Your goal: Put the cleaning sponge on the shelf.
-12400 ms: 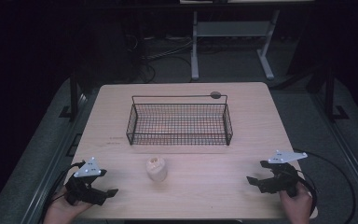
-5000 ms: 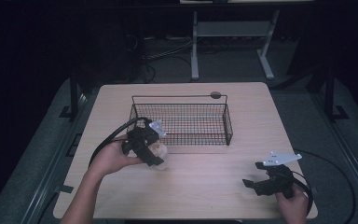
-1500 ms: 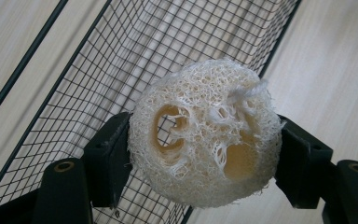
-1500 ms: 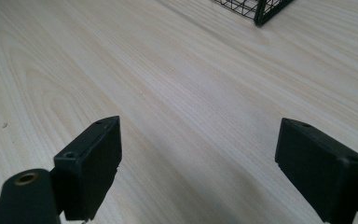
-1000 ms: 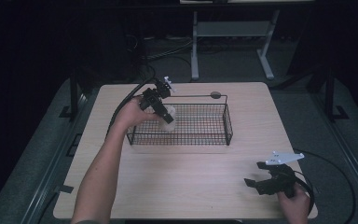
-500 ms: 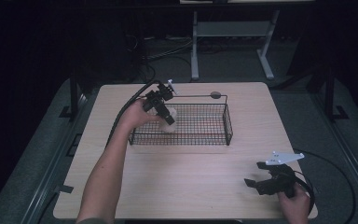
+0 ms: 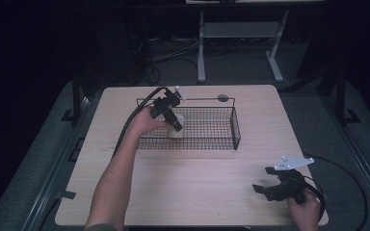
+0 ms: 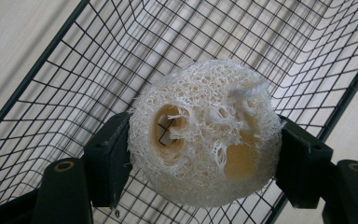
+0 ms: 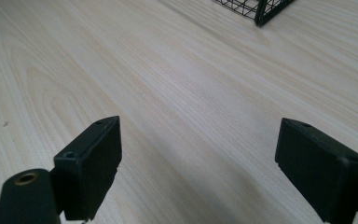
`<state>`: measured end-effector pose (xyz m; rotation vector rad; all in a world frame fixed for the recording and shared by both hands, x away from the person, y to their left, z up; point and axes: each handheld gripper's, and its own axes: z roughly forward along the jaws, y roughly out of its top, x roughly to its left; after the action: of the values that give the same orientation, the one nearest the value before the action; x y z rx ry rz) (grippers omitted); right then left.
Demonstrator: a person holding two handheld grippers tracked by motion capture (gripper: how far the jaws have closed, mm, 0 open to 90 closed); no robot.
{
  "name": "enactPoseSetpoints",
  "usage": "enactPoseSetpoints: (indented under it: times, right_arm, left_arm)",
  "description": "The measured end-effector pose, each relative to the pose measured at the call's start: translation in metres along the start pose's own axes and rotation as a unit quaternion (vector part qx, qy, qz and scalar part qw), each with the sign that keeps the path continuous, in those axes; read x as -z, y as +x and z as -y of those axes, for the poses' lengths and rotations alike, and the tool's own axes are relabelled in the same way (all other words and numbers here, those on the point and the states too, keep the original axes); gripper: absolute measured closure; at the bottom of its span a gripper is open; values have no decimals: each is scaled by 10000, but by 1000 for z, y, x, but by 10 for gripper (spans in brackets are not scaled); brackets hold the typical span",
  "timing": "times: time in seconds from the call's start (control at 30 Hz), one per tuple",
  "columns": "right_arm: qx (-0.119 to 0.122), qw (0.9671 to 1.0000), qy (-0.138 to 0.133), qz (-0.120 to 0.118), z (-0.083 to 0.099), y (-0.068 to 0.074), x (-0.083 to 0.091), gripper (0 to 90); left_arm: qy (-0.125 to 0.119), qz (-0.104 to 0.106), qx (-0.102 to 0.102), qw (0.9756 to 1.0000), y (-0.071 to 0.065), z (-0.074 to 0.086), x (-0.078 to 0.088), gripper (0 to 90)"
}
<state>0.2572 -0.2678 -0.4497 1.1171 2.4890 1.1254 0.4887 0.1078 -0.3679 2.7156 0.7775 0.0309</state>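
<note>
The left gripper [image 7: 175, 126], clamped on the loofah [image 8: 204, 133], has dipped lower inside the wire basket [image 7: 234, 130] at frame centre (release seems near); the right gripper [image 7: 270, 185] rests agape lower right.

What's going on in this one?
A person is working at a wooden table with a handheld gripper in each hand. The left gripper is shut on a pale loofah sponge and holds it inside the left end of a black wire basket, above the mesh floor, not yet let go. The right gripper rests open near the table's front right corner, holding nothing.
</note>
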Motion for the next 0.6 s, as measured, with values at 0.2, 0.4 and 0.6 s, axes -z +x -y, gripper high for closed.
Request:
enactPoseSetpoints:
  times: [0.2,0.4,0.6]
  right_arm:
    - [-45,10000,-35,-25,0,0,1,142]
    - [-57,10000,-23,-42,0,1,1,142]
    - [-67,10000,-34,-50,0,0,1,141]
  left_arm:
    - [-2,4,16,10000,-1,-2,-5,282]
    - [-6,15,52,10000,-1,-3,-9,282]
    - [141,-3,67,9999,1,-2,-14,283]
